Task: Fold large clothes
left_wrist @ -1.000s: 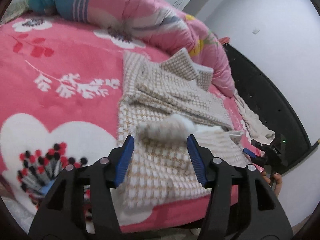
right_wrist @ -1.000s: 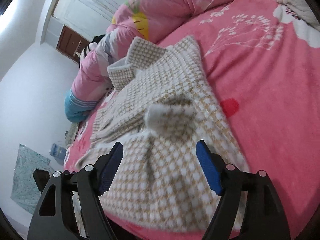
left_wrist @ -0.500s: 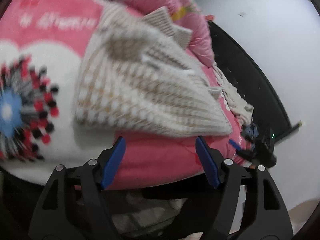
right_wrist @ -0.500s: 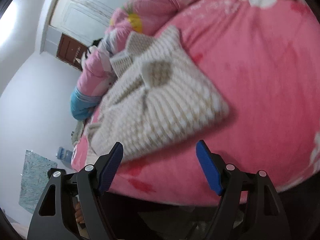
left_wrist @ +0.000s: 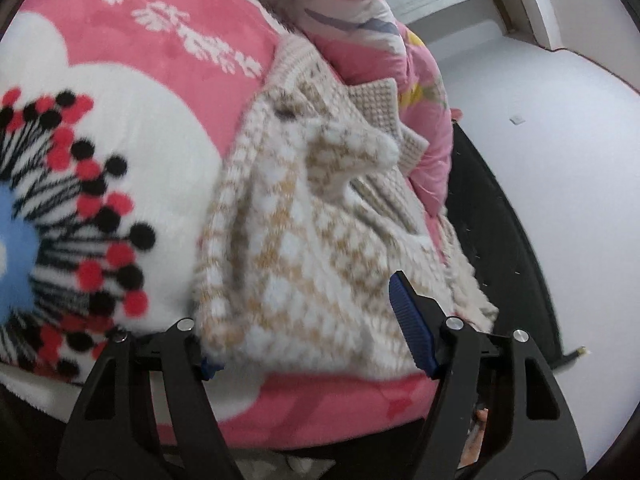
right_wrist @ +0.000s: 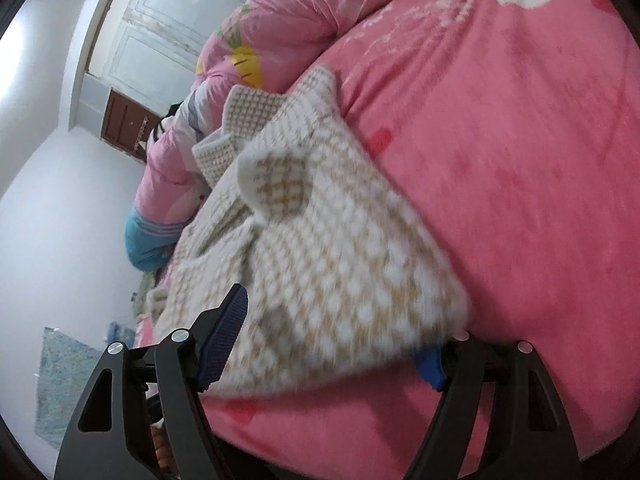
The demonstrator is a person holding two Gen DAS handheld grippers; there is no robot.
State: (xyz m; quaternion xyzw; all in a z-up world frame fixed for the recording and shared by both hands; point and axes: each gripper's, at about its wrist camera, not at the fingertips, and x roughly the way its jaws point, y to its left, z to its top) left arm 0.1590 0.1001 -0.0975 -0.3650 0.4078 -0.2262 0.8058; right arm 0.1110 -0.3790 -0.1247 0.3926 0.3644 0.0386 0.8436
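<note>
Sweater (left_wrist: pixel 320 240) folded on pink blanket (right_wrist: pixel 520 160).
I see left gripper (left_wrist: pixel 304 328) closing, right gripper (right_wrist: pixel 332 340) spread; both straddle its near hem, unclamped.

We see the beige-and-white checked knit sweater (left_wrist: pixel 320 240) lying folded near the edge of the pink bed (right_wrist: pixel 520 160)

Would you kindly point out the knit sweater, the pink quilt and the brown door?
knit sweater (left_wrist: pixel 320 248): left wrist view, checked front panel.
pink quilt (right_wrist: pixel 280 20): right wrist view, bunched upper fold.
brown door (right_wrist: pixel 124 120): right wrist view, door panel.
</note>
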